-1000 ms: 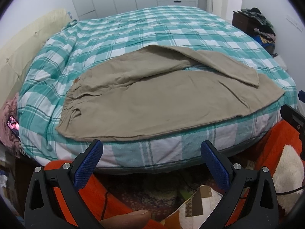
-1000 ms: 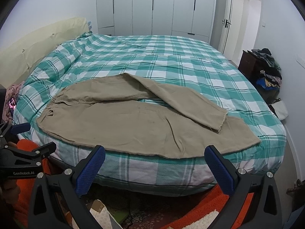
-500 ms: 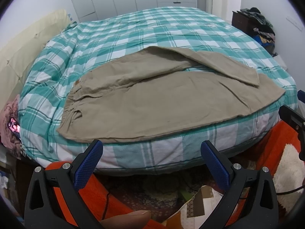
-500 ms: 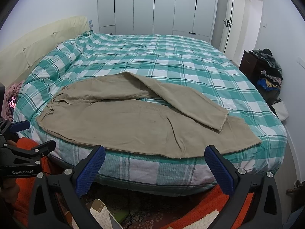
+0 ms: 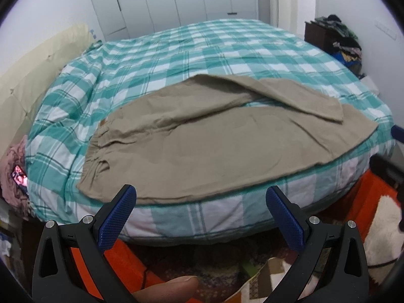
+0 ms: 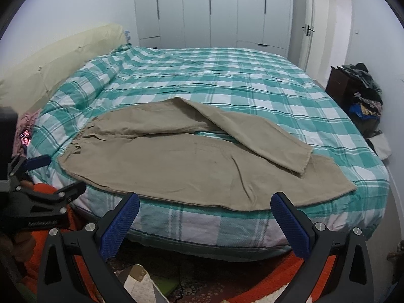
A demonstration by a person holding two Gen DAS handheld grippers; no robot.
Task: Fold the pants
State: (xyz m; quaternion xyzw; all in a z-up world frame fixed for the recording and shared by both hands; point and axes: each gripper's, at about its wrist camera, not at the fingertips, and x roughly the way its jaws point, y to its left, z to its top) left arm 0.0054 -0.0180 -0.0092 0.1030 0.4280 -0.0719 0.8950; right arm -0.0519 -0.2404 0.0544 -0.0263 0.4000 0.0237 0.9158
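Khaki pants (image 5: 209,139) (image 6: 192,166) lie spread along the near edge of the bed (image 5: 176,50) (image 6: 227,80), waistband to the left, leg ends to the right. The far leg bends and its hem rests across the near leg. My left gripper (image 5: 200,197) is open, held below and in front of the pants' near edge, not touching them. My right gripper (image 6: 204,203) is open too, level with the mattress side, apart from the cloth. The left gripper's body (image 6: 38,197) shows at the left of the right wrist view.
The bed has a teal and white checked cover. A cream headboard (image 6: 50,70) runs along the left. White wardrobes (image 6: 209,10) stand behind. A dark cabinet piled with clothes (image 6: 361,85) is at the right. Orange and patterned rugs (image 5: 366,197) cover the floor below.
Both grippers have tilted up and moved slightly nearer the bed; more of the wardrobes shows. The pants have not moved and both grippers stay open.
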